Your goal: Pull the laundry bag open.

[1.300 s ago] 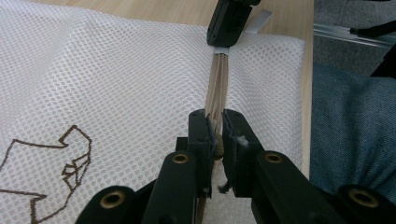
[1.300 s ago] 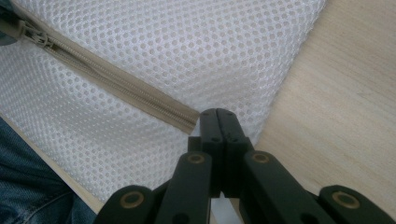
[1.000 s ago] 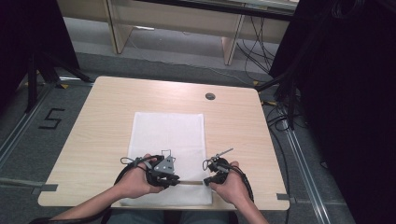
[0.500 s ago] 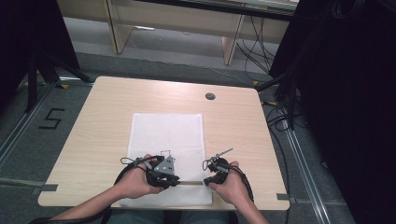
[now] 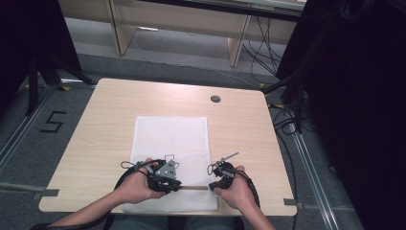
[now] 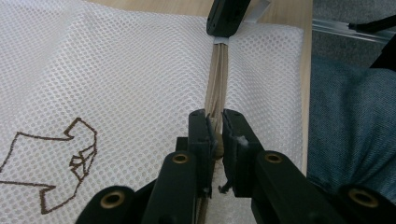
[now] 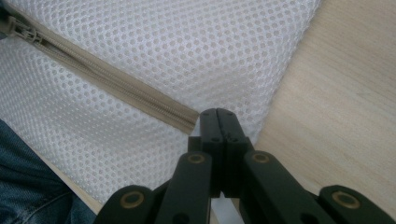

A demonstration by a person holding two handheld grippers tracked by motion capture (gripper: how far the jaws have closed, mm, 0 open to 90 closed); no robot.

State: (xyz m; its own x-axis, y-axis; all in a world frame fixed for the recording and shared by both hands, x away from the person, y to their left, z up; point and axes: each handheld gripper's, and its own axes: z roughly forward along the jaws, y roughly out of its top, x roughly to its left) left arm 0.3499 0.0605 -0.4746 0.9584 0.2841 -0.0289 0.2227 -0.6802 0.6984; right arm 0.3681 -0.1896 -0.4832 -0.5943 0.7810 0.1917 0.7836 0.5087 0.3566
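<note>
Change since earlier frame: nothing has shifted; both hands, both grippers and the mesh bag (image 5: pixel 171 158) lie as they did a second ago.
Meaning for the work: the hold looks settled, so the zipper pull has probably not begun; the zipper (image 7: pixel 116 86) reads as closed along the length in view.
Landmark: the zipper, a beige strip running across the bag near the edge closest to the person.
Mesh bag: white netting, flat on the wooden table (image 5: pixel 249 124); a brown outline drawing (image 6: pixel 56 168) sits on the side of the zipper away from the person.
Left gripper (image 6: pixel 216 128): at one end of the zipper, jaws drawn in close on the beige strip, which runs up between them; seemingly on the slider or pull, though the part itself is hidden.
Right gripper (image 7: pixel 217 116): at the opposite end of the zipper, just past where the beige tape stops, jaws pressed fully together; a thin fold of the bag's corner may be caught there, but that cannot be told.
Slider-like piece (image 7: pixel 21 31): seen from the right gripper, far along the zipper towards the left gripper.
Person: denim-clad legs (image 6: pixel 350 126) just beyond the near table edge, on the zipper's near side.
Next move, judged: one end anchored, the other drawn along the strip.
</note>
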